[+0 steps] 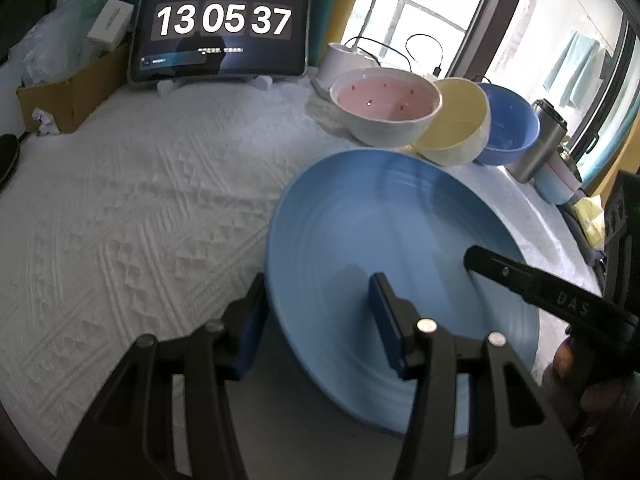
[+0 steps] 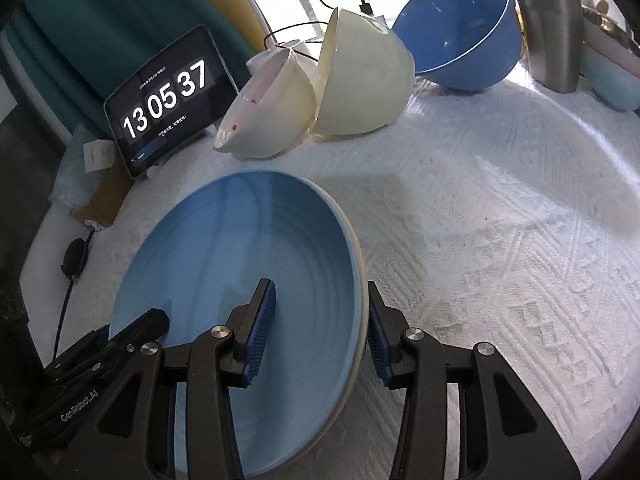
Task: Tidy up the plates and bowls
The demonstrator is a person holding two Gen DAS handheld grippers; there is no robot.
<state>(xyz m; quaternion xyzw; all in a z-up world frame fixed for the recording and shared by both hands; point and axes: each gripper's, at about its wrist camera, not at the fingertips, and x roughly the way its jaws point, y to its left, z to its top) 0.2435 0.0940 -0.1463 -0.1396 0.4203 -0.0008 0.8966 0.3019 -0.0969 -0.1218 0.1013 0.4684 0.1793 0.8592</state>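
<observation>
A wide blue plate (image 1: 380, 220) lies on top of a cream plate whose rim (image 2: 362, 280) shows at the right edge. My left gripper (image 1: 318, 280) is shut on the stack's left rim, one pad inside the blue plate and one outside it. My right gripper (image 2: 319, 286) is shut on the opposite rim in the same way. Each gripper shows in the other's view: the right gripper (image 1: 500, 268) and the left gripper (image 2: 148, 324). Behind the plates three bowls lean on one another: a white bowl with a pink inside (image 1: 386, 98), a yellow bowl (image 1: 460, 120) and a blue bowl (image 1: 508, 124).
A white textured cloth (image 1: 140, 200) covers the table. A tablet showing a clock (image 1: 222, 26) stands at the back, with a cardboard box (image 1: 60, 96) to its left. A steel tumbler (image 2: 548, 24) and a pale blue cup (image 1: 556, 188) stand right of the bowls. Cables run behind.
</observation>
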